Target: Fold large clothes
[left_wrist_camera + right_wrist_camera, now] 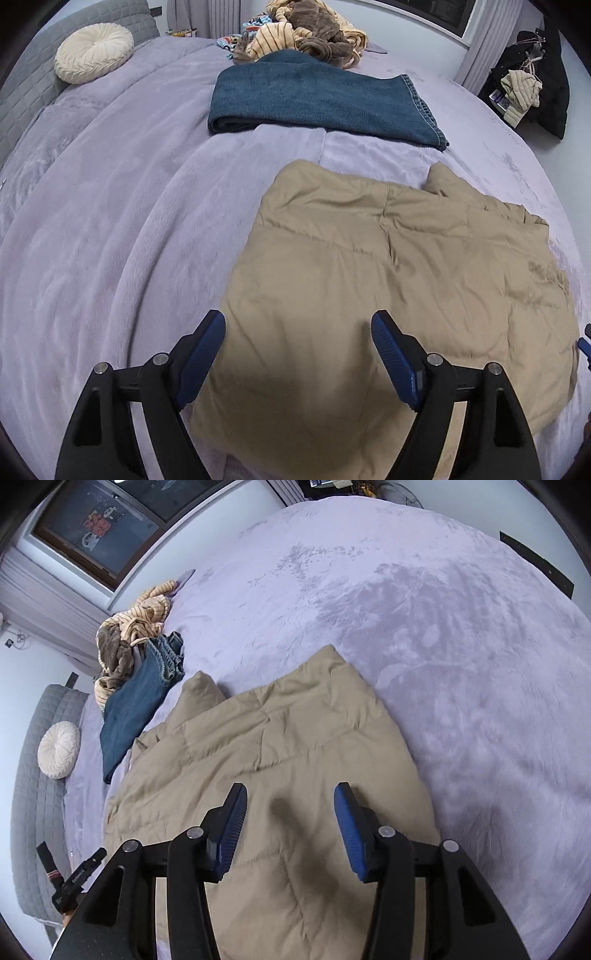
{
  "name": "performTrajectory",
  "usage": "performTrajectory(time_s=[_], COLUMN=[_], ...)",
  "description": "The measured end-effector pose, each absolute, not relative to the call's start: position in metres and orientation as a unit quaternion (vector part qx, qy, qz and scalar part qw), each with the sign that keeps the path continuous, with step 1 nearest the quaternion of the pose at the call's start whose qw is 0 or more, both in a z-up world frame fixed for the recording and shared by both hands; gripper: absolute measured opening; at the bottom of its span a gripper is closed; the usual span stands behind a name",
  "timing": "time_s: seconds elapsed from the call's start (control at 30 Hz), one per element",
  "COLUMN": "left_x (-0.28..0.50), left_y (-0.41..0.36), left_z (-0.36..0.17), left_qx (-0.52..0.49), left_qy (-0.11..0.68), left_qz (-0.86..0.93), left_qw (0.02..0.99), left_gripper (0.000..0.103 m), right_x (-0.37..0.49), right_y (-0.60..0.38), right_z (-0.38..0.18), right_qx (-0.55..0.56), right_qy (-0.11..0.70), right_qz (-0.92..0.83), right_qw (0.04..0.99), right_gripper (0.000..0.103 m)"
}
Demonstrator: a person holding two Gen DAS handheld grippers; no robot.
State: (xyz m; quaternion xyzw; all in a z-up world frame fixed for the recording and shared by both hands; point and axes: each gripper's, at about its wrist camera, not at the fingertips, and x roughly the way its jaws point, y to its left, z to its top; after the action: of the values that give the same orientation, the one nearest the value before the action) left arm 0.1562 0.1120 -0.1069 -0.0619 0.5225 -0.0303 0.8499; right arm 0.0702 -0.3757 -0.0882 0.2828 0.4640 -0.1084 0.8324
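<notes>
A tan quilted jacket [388,280] lies folded on the lavender bed cover [110,240]. My left gripper [298,332] is open and empty, just above the jacket's near left edge. The jacket also shows in the right wrist view [280,738]. My right gripper [290,805] is open and empty, hovering over the jacket's near part, and casts a shadow on it. The left gripper's body [77,878] shows at the lower left of the right wrist view.
Folded blue jeans [314,99] lie beyond the jacket. A pile of striped and brown clothes [306,33] sits farther back. A round cream cushion [94,51] rests against the grey headboard [22,96]. Dark garments [532,85] hang at the far right.
</notes>
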Motion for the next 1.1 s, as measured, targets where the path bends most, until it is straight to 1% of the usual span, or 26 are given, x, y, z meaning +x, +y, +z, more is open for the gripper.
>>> performTrajectory(time_s=[0.07,0.13,0.17,0.2,0.23,0.3,0.47,0.57,0.6,0.63,0.67,0.77,0.87,0.9,0.93,0.97,1.0,1.1], left_x=[0.142,0.127,0.122,0.115,0.109,0.1,0.084,0.078,0.075,0.074,0.074,0.072,0.068,0.066,0.065,0.064,0.064,0.066], left_y=[0.114,0.115,0.115,0.116,0.117,0.117,0.118,0.124,0.127,0.13,0.133,0.141,0.149,0.151,0.153,0.154,0.155,0.154], left_z=[-0.108,-0.109,-0.109,-0.11,-0.11,-0.109,-0.112,-0.117,-0.12,-0.123,-0.127,-0.143,-0.159,-0.165,-0.169,-0.174,-0.178,-0.188], left_qx=[-0.067,-0.067,-0.066,-0.067,-0.069,-0.071,-0.093,-0.133,-0.147,-0.157,-0.165,-0.208,-0.278,-0.303,-0.32,-0.334,-0.348,-0.374], left_qy=[0.528,0.531,0.532,0.536,0.534,0.536,0.553,0.565,0.566,0.567,0.569,0.579,0.586,0.587,0.586,0.584,0.582,0.577], left_qz=[-0.03,-0.028,-0.029,-0.028,-0.026,-0.029,-0.039,-0.042,-0.038,-0.038,-0.037,-0.046,-0.075,-0.079,-0.082,-0.083,-0.084,-0.084], left_qw=[0.846,0.844,0.843,0.841,0.842,0.84,0.827,0.813,0.81,0.807,0.805,0.787,0.757,0.747,0.74,0.735,0.73,0.722], left_gripper=[0.082,0.083,0.084,0.101,0.103,0.103,0.103,0.103,0.103,0.103,0.103,0.103,0.103,0.103,0.103,0.103,0.103,0.103], right_x=[0.054,0.039,0.031,0.025,0.018,0.006,-0.015,-0.024,-0.027,-0.029,-0.032,-0.035,-0.037,-0.038,-0.038,-0.038,-0.038,-0.035], right_y=[-0.368,-0.36,-0.357,-0.354,-0.352,-0.347,-0.341,-0.337,-0.336,-0.335,-0.335,-0.335,-0.335,-0.336,-0.337,-0.338,-0.338,-0.34], right_z=[-0.088,-0.09,-0.091,-0.092,-0.094,-0.098,-0.105,-0.112,-0.115,-0.118,-0.122,-0.135,-0.148,-0.152,-0.156,-0.16,-0.164,-0.172], right_qx=[0.293,0.304,0.308,0.312,0.316,0.327,0.344,0.361,0.369,0.377,0.389,0.423,0.448,0.455,0.464,0.473,0.48,0.498], right_qy=[0.467,0.47,0.472,0.474,0.476,0.48,0.482,0.483,0.482,0.481,0.477,0.47,0.468,0.467,0.465,0.463,0.461,0.454], right_qz=[-0.107,-0.107,-0.107,-0.107,-0.108,-0.11,-0.115,-0.116,-0.115,-0.114,-0.11,-0.098,-0.093,-0.093,-0.093,-0.092,-0.091,-0.086], right_qw=[0.827,0.822,0.819,0.816,0.813,0.806,0.797,0.789,0.786,0.783,0.78,0.769,0.756,0.752,0.748,0.744,0.741,0.734], right_gripper=[0.054,0.059,0.06,0.06,0.06,0.06,0.067,0.07,0.072,0.077,0.079,0.08,0.081,0.083,0.092,0.095,0.103,0.103])
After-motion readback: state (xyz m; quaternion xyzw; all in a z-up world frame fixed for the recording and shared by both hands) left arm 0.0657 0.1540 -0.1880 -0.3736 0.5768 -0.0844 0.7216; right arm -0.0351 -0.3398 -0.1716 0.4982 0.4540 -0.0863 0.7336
